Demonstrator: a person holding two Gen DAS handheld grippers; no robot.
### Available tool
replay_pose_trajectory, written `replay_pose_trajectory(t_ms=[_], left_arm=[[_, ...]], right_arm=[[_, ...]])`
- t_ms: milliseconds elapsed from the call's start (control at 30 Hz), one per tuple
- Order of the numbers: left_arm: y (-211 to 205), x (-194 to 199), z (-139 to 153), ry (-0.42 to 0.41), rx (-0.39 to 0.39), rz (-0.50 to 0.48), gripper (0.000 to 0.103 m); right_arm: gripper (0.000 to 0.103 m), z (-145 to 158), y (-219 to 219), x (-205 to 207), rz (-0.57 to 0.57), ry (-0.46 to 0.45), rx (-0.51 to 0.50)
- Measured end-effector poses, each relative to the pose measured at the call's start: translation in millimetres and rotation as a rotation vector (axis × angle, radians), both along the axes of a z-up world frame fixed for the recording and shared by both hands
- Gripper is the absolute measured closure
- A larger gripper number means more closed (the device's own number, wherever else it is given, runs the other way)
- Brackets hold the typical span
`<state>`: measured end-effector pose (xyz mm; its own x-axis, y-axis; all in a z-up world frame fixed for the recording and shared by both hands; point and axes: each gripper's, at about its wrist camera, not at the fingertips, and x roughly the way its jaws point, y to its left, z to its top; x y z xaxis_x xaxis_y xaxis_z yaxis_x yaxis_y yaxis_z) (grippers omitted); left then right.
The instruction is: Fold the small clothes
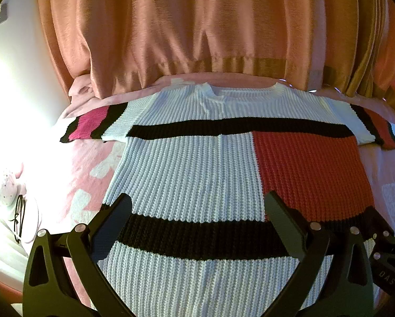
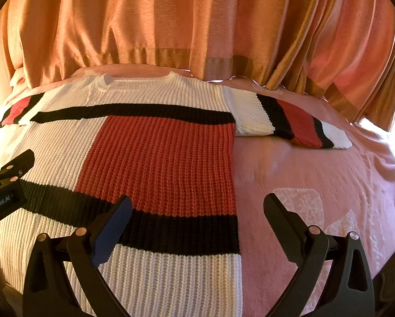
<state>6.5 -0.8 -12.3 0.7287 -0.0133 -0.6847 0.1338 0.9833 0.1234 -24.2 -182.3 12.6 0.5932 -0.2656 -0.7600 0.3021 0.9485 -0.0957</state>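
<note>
L gripper [image 1: 197,206]: fingers [image 1: 120,211] spread wide, nothing between, pointing twd far edge of bed. R gripper [image 2: 197,206]: fingers [image 2: 279,211] also wide apart, same heading, just beside L near front edge.

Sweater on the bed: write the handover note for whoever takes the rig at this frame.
Left gripper: open, empty, above the lower white and black bands.
Right gripper: open, empty, over the sweater's right side edge, one finger above knit, the other above the pink bedspread.
Sweater: spread flat, collar toward the orange curtain, both sleeves out sideways.
Done: sweater laid out; no fold visible.
Left: fold sleeves in, then fold the body.
</note>
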Motion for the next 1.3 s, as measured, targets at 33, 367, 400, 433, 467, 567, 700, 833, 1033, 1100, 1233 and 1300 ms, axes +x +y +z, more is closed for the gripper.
replay_pose_trajectory(t_ms=[33, 367, 400, 433, 467, 567, 700, 833, 1033, 1100, 1233, 1300], left_arm=[[-0.2, 0.0, 0.1, -0.001, -0.001, 0.000, 0.005], [-0.3, 0.3, 0.2, 0.000, 0.000, 0.000, 0.005], [-0.8, 0.6, 0.3, 0.000, 0.000, 0.000, 0.005], [-0.8, 0.7, 0.4, 0.000, -0.001, 0.000, 0.005], [-0.8, 0.8, 0.4, 0.002, -0.003, 0.000, 0.005], [-1.2, 1.9, 1.2, 0.012, -0.016, -0.007, 0.005], [1.5, 6.3, 3.0, 0.055, -0.071, -0.019, 0.005], [2.6, 9.6, 2.5, 0.070, -0.099, -0.011, 0.005], [-6.1, 17.9, -0.3, 0.085, -0.128, -0.021, 0.005], [-12.6, 21.0, -1.6, 0.091, -0.139, -0.035, 0.005], [-28.0, 25.9, -7.1, 0.091, -0.119, -0.063, 0.005], [-35.1, 28.9, -10.9, 0.097, -0.109, -0.076, 0.005]], right_arm=[[0.005, 0.0, -0.4, 0.3, 0.000, 0.000, 0.001], [0.005, -0.4, 0.4, 0.1, 0.000, 0.000, 0.001], [0.005, -0.4, 0.5, 0.3, 0.000, -0.001, 0.001], [0.005, -0.6, 0.7, 0.4, 0.001, -0.001, 0.002], [0.005, -0.9, 1.0, 0.8, 0.002, -0.001, 0.005], [0.005, -1.0, -2.4, 2.3, 0.008, 0.003, 0.028], [0.005, 7.0, -32.3, 8.3, -0.020, 0.003, 0.103], [0.005, 23.8, -100.3, 16.5, -0.120, -0.022, 0.151], [0.005, 1.8, -239.3, 43.5, -0.289, 0.025, 0.085], [0.007, -21.7, -290.3, 49.1, -0.365, 0.048, 0.120], [0.027, -63.8, -365.8, 46.5, -0.512, 0.046, 0.269], [0.028, -78.9, -389.0, 45.1, -0.572, 0.035, 0.290]])
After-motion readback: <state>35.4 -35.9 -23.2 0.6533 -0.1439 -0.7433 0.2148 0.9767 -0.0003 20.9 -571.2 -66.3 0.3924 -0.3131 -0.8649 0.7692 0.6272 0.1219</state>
